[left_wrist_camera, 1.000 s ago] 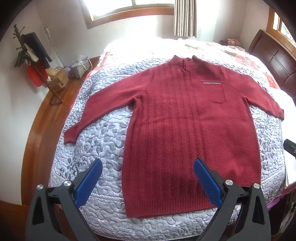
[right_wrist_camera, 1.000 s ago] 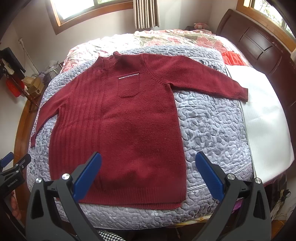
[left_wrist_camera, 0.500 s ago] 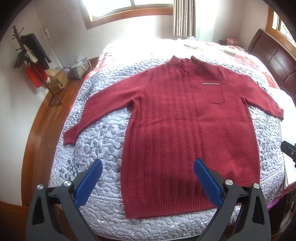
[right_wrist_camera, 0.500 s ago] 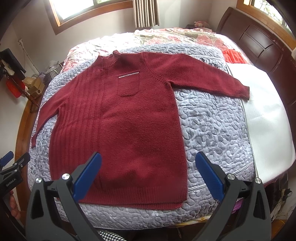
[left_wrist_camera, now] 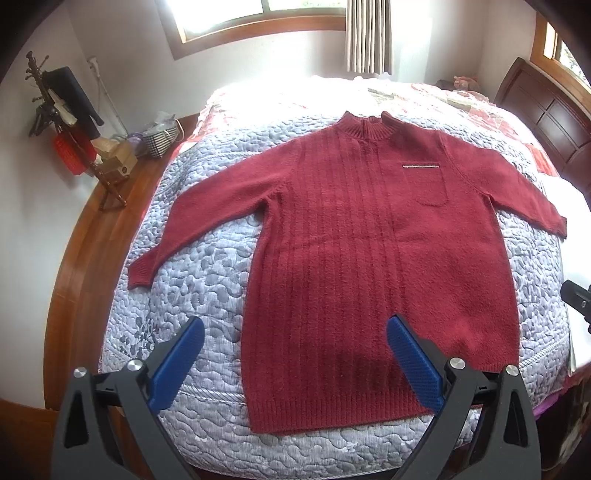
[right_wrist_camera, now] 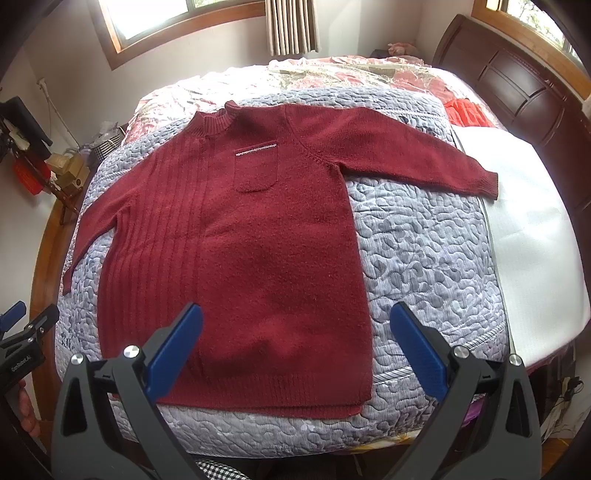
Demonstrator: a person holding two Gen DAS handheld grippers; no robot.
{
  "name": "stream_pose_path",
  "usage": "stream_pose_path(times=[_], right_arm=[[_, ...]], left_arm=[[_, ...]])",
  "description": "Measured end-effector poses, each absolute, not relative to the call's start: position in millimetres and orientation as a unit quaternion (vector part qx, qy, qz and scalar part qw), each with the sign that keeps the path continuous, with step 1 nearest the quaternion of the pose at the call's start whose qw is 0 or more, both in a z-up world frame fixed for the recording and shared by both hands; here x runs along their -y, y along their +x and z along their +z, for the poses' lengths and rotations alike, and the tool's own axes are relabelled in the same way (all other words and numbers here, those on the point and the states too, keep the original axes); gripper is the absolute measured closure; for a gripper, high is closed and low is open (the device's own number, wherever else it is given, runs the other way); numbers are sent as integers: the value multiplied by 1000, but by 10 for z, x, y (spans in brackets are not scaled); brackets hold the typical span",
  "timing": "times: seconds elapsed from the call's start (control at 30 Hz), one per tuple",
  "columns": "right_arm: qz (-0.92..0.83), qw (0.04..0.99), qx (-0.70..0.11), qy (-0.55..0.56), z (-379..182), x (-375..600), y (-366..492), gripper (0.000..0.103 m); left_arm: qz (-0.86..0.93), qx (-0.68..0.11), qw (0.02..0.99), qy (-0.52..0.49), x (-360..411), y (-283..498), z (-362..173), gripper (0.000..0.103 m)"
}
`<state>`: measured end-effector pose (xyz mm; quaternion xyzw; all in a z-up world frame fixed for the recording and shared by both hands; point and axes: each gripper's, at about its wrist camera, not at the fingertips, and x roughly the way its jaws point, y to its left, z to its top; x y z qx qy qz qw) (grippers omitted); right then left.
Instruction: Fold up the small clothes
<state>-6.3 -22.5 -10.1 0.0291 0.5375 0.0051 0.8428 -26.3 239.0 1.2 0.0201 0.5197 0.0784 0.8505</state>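
Spread wide, the left gripper (left_wrist_camera: 295, 360), blue pads well apart, nothing between them but air, hovering above the near edge of the bed. Same on the right gripper (right_wrist_camera: 295, 354): fingers gaping, empty. Just beyond the left fingertips, the red sweater (left_wrist_camera: 369, 240), flat and face up on the grey quilt (left_wrist_camera: 192, 295); hem (left_wrist_camera: 332, 417) nearest, running across behind the left gripper's right pad, with the left pad out over bare quilt beside the garment's edge. From the right wrist view, the sweater (right_wrist_camera: 240, 240) reaching from behind the left pad to about midway between the pads, its hem corner (right_wrist_camera: 360, 408) lying short of the right pad, which sits over bare quilt (right_wrist_camera: 424, 258). Farther out from the fingers, both sleeves stretched sideways: one cuff (left_wrist_camera: 142, 271) ahead-left of the left gripper, the other cuff (right_wrist_camera: 485, 184) ahead-right of the right gripper, touching a white sheet (right_wrist_camera: 535, 240). Chest pocket (right_wrist_camera: 255, 168) with a pale trim line farther along, then the ribbed collar (left_wrist_camera: 367, 127) at the far end, pointing away. Past that, floral bedding (right_wrist_camera: 332, 74), a dark wooden headboard (right_wrist_camera: 517, 81) off to the right, a window (left_wrist_camera: 258, 18) and curtain (left_wrist_camera: 367, 37) at the back wall.
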Motion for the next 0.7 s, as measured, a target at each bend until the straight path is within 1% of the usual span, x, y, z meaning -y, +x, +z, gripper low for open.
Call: stream_pose_path(times=[0.7], right_arm=[[6,841,-539,34,-145,301,21,3]], left_arm=[[81,-522,849,22,-2340,-190,-6,4]])
